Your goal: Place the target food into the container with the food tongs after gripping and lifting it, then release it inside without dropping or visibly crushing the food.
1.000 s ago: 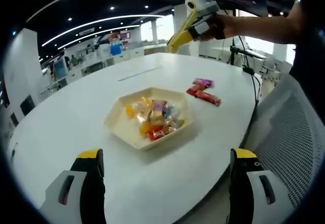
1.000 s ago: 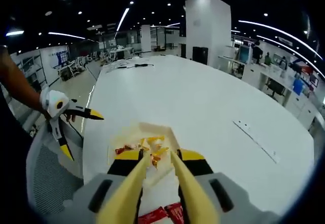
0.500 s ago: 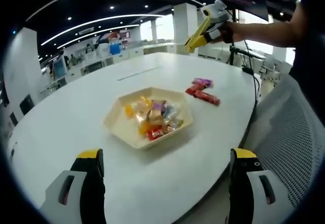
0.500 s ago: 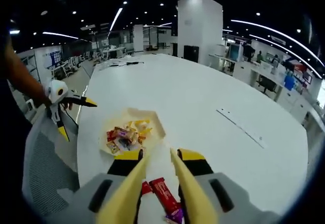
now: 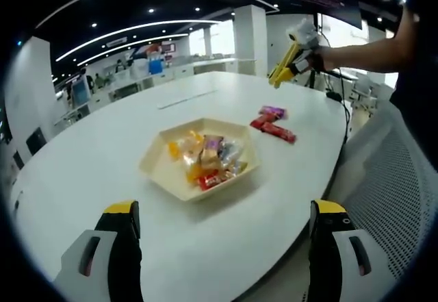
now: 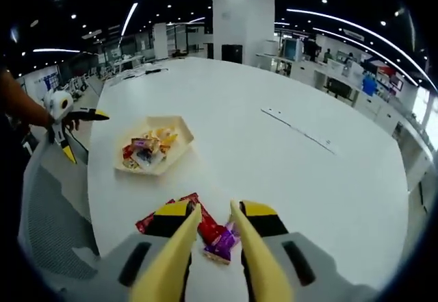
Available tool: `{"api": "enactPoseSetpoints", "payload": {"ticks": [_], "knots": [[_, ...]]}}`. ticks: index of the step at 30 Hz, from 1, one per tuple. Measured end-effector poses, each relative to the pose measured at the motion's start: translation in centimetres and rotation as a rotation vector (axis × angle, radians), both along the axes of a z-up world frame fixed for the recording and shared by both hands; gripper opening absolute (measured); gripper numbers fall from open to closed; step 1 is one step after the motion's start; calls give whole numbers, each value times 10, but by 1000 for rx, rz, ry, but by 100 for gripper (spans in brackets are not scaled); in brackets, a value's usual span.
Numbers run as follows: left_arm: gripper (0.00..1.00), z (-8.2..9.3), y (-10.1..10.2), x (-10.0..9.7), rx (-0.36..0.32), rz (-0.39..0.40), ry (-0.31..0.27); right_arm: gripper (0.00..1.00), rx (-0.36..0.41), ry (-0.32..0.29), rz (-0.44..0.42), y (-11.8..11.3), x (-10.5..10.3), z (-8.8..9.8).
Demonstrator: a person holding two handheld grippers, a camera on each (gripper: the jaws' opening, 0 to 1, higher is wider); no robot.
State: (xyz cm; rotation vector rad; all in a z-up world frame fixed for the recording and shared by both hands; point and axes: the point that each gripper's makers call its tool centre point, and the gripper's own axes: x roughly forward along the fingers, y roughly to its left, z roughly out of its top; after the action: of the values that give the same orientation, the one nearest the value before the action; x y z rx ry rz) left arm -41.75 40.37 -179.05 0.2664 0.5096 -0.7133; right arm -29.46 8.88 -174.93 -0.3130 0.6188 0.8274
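One table: a large white oval table (image 5: 102,158) carries everything in the scene; it shows again in the right gripper view (image 6: 274,158)
Chair: a grey mesh chair back (image 5: 390,199) stands at the table's edge, beside the person
Person: a bare forearm (image 5: 363,38) reaches over the table, holding the right gripper
Container: a pale hexagonal tray (image 5: 159,172) sits near the middle of the table, heaped with wrapped snacks (image 5: 205,157); in the right gripper view the tray (image 6: 161,166) lies well apart from the tongs
Left gripper: the left gripper (image 5: 222,230) has its black, yellow-tipped jaws spread wide, nothing between them; it shows small in the right gripper view (image 6: 76,132)
Right gripper: the right gripper (image 6: 212,214) carries yellow food tongs (image 6: 171,261), their tips a narrow gap apart and holding nothing; it hangs in the air above the table (image 5: 279,79)
Target food: red packets (image 6: 205,227) and a purple packet (image 6: 220,244) lie loose on the table right under the tong tips, also seen beyond the tray (image 5: 274,125)
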Motion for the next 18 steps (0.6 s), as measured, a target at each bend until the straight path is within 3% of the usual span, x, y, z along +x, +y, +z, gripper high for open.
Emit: {"api": "enactPoseSetpoints", "payload": {"ticks": [6,18], "knots": [[99,0,0,0,0,4,0,27,-49,3,-36,-13,2,-12],[99,0,0,1,3,5,0,27,-52,65,-122,-20,6,-44]]}}
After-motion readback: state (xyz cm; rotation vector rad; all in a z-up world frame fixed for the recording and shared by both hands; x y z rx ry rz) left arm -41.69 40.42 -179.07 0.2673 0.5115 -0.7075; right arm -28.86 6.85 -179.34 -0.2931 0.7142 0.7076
